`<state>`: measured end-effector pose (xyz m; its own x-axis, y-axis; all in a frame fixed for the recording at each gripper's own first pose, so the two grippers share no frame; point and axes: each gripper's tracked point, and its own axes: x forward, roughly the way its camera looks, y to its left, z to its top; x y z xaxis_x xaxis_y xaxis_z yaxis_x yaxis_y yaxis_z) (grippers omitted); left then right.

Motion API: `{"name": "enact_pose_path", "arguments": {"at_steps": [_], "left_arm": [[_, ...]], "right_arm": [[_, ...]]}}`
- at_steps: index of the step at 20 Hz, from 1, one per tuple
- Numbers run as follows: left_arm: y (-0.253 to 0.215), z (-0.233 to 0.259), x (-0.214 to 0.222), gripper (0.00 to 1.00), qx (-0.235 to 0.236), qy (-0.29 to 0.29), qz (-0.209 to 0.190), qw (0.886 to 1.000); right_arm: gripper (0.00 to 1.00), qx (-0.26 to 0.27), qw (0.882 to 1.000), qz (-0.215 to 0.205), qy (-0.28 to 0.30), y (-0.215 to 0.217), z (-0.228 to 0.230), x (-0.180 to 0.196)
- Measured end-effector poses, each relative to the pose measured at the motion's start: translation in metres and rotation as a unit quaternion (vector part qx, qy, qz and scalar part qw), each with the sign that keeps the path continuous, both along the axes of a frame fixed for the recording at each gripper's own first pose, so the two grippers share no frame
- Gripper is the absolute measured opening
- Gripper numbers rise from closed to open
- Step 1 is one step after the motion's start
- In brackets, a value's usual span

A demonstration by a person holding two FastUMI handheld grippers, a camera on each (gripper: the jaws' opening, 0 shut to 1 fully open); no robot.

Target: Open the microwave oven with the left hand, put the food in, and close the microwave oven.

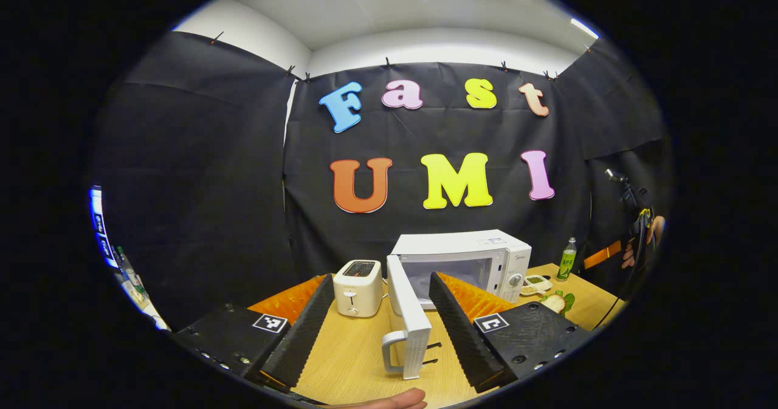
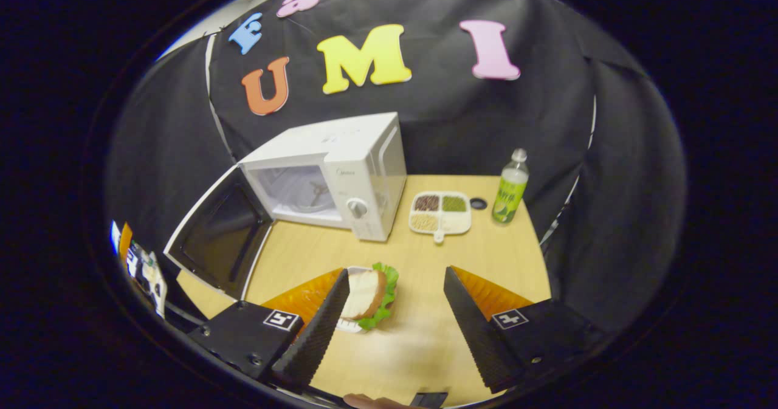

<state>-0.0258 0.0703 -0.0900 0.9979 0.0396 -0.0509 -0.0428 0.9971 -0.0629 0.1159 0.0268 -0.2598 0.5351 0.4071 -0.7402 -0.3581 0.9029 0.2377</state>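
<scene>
Quick tally: one boxy white microwave oven point(image 2: 340, 175) with its door swung open, one cream two-slot toaster point(image 1: 358, 287), one lettuce sandwich point(image 2: 369, 292), one green plastic bottle point(image 2: 509, 187) and one white four-compartment dish point(image 2: 441, 212) can be counted on the bench point(image 2: 486, 257).

Black cloth walls point(image 1: 200, 172) on three sides; white ceiling point(image 1: 419, 8) with lit panels; light wooden table point(image 2: 486, 257) below.
</scene>
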Motion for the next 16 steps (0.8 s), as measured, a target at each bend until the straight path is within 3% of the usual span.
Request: {"name": "enact_pose_path", "arguments": {"at_steps": [1,2,5,6,9,10,11,12,13,14,16], "left_arm": [[-0.004,0.001,0.005,0.95,-0.002,-0.002,-0.003,1.000],[-0.007,-0.002,0.011,0.95,-0.004,0.003,-0.003,1.000],[-0.010,-0.006,0.023,0.95,-0.009,0.009,0.011,1.000],[-0.012,-0.006,0.026,0.95,-0.003,0.006,0.018,1.000],[-0.016,-0.009,0.034,0.96,0.008,0.004,0.027,1.000],[-0.020,-0.011,0.036,0.96,0.008,0.007,0.026,1.000],[-0.021,-0.012,0.037,0.96,0.009,0.008,0.027,1.000],[-0.021,-0.012,0.038,0.96,0.013,0.008,0.030,0.999],[-0.018,-0.013,0.038,0.96,0.018,0.009,0.036,0.999],[-0.018,-0.014,0.038,0.96,0.024,0.010,0.042,0.999],[-0.019,-0.017,0.035,0.96,0.030,0.013,0.045,0.998]], "right_arm": [[0.99,0.017,0.999,0.008,0.036,0.003,-0.015,-0.001],[0.85,0.031,0.997,0.021,0.069,0.006,-0.028,-0.001],[0.83,0.071,0.987,0.053,0.134,0.013,-0.055,-0.003],[0.93,0.091,0.981,0.061,0.161,0.017,-0.062,-0.004],[0.89,0.138,0.967,0.066,0.206,0.021,-0.080,-0.004],[0.77,0.147,0.963,0.068,0.214,0.021,-0.087,-0.002],[0.76,0.157,0.960,0.066,0.220,0.023,-0.092,-0.001],[0.85,0.166,0.957,0.068,0.227,0.024,-0.096,-0.001],[0.73,0.174,0.953,0.071,0.238,0.025,-0.101,-0.003],[0.83,0.187,0.948,0.070,0.250,0.029,-0.105,-0.004],[0.77,0.217,0.937,0.072,0.265,0.039,-0.111,-0.005]]}}
